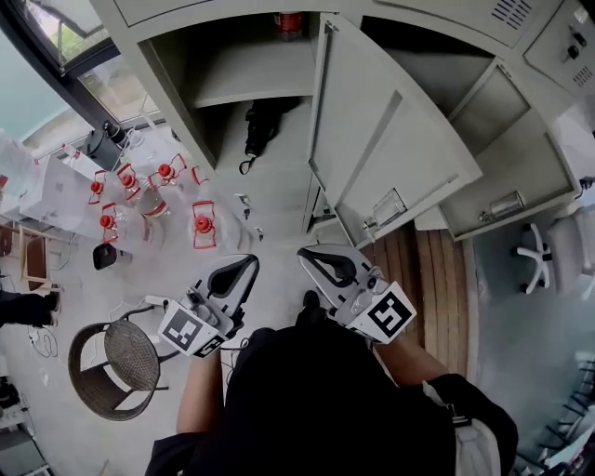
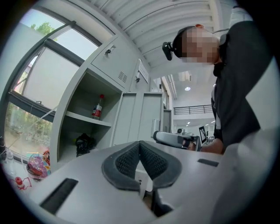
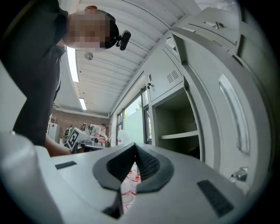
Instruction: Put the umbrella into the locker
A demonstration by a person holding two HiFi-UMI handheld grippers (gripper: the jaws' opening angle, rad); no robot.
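The black folded umbrella [image 1: 258, 125] lies in the lower compartment of the open grey locker [image 1: 186, 70], under the shelf; it also shows in the left gripper view as the dark umbrella [image 2: 84, 144]. My left gripper [image 1: 249, 263] [image 2: 140, 144] is shut with nothing in it, well back from the locker near the person's body. My right gripper [image 1: 307, 253] [image 3: 133, 146] is beside it, also shut and holding nothing. Both point toward the locker.
The locker door [image 1: 390, 149] stands swung open to the right. A red bottle [image 1: 290, 23] stands on the upper shelf. Several red-capped bottles [image 1: 158, 191] sit on the floor at the left, a wicker chair [image 1: 125, 358] at lower left, a white office chair [image 1: 537, 253] at right.
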